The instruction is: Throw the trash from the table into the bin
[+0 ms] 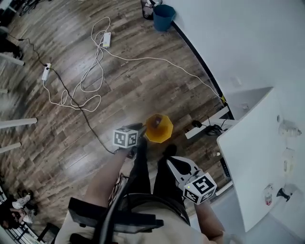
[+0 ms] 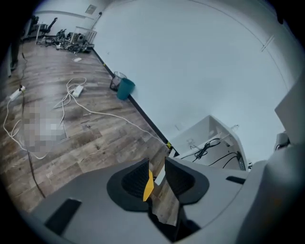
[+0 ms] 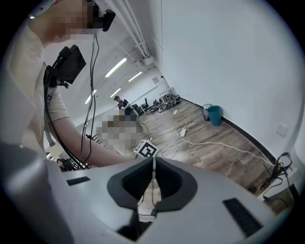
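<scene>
In the head view my left gripper (image 1: 143,132) hangs over the wooden floor, shut on a yellow cup-like piece of trash (image 1: 158,127). In the left gripper view the yellow trash (image 2: 148,186) shows only as a thin edge against the left pad. My right gripper (image 1: 173,164) is lower and to the right, close to the white table (image 1: 252,162), with its jaws shut; I see nothing held in it (image 3: 153,164). The blue bin (image 1: 164,17) stands far off against the wall. It also shows as the blue bin (image 2: 126,88) ahead of the left gripper and the blue bin (image 3: 215,115) ahead of the right.
Several small items (image 1: 287,162) lie on the table. White cables and power strips (image 1: 106,39) trail across the floor between me and the bin. A dark wire basket (image 1: 148,8) stands beside the bin. A cable box (image 2: 209,143) sits at the wall.
</scene>
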A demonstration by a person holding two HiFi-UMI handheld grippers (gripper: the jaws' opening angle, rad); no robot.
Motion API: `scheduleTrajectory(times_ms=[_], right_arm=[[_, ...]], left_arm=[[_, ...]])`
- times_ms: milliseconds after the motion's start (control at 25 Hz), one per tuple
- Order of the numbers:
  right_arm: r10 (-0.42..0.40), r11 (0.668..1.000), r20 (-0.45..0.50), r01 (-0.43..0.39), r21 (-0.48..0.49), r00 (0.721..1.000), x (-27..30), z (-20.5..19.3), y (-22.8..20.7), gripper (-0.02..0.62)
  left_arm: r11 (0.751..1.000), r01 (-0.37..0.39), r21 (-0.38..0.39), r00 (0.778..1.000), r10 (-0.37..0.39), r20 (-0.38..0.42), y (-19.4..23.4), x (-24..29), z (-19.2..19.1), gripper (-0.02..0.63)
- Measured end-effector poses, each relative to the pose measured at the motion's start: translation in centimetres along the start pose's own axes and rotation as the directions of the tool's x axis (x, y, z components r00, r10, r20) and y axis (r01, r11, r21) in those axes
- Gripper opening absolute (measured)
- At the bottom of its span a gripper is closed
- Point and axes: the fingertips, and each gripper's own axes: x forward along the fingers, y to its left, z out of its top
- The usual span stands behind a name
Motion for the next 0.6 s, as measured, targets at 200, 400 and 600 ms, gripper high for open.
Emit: scheduleTrajectory(times_ms=[200, 400, 600], right_arm=[[0.018, 1.0, 0.073, -0.016, -0.023, 0.997, -1.8, 3.4, 3.5, 0.029], [-0.004, 0.999, 0.14, 0.009, -0.038, 0.99, -3.9, 5.2, 5.8, 0.029], [-0.042, 0.998, 0.217, 0.052, -0.04, 0.975, -6.7, 6.2, 7.2, 0.029]], left_arm=[[0.99, 0.14, 0.025, 0.984, -0.141, 0.106, -6.3, -6.5, 5.6, 0.027], [0.945, 0.262, 0.198, 0.942, -0.295, 0.161, -14.1, -12.8, 10.5, 0.013], [0.874, 0.343, 0.345, 0.888, -0.421, 0.185, -21.6, -18.0, 12.5, 0.013]])
